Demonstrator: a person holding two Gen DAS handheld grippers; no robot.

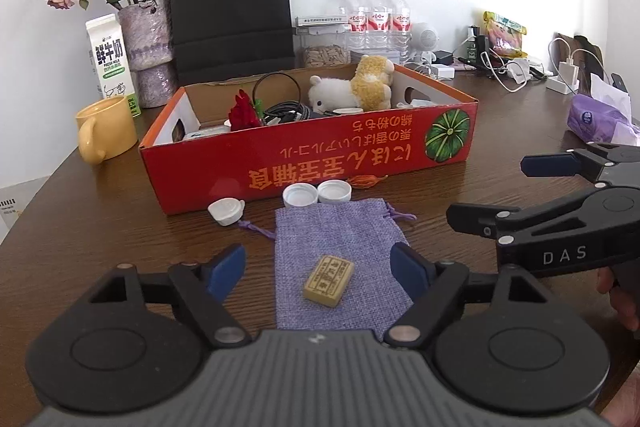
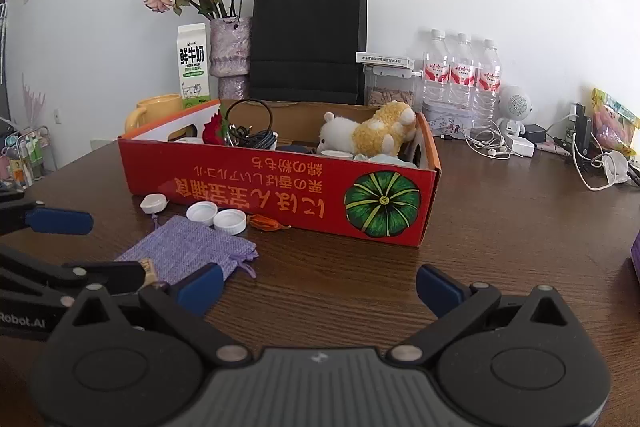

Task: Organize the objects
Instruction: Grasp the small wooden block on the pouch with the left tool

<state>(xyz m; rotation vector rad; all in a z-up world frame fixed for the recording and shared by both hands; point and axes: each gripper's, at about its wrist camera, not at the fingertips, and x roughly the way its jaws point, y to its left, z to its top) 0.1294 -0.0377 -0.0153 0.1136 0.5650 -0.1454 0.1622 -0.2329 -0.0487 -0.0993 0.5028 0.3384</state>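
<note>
A small tan block (image 1: 329,281) with printed characters lies on a flat purple cloth pouch (image 1: 340,235) on the wooden table. My left gripper (image 1: 316,267) stands open around the block, a blue pad on each side, neither touching it. Behind the pouch lie two white bottle caps (image 1: 316,193), a third white cap (image 1: 226,211) and an orange dried bud (image 1: 366,182). The red cardboard box (image 1: 312,163) holds a plush toy (image 1: 356,89), a red rose and cables. My right gripper (image 2: 320,287) is open over bare table, to the right of the pouch (image 2: 188,247).
A yellow mug (image 1: 106,131), milk carton (image 1: 110,61), vase of dried roses (image 1: 148,39) and black paper bag (image 1: 230,7) stand behind the box. Water bottles (image 1: 374,17), chargers and cables sit at the back right. A purple tissue pack (image 1: 596,119) lies at the right.
</note>
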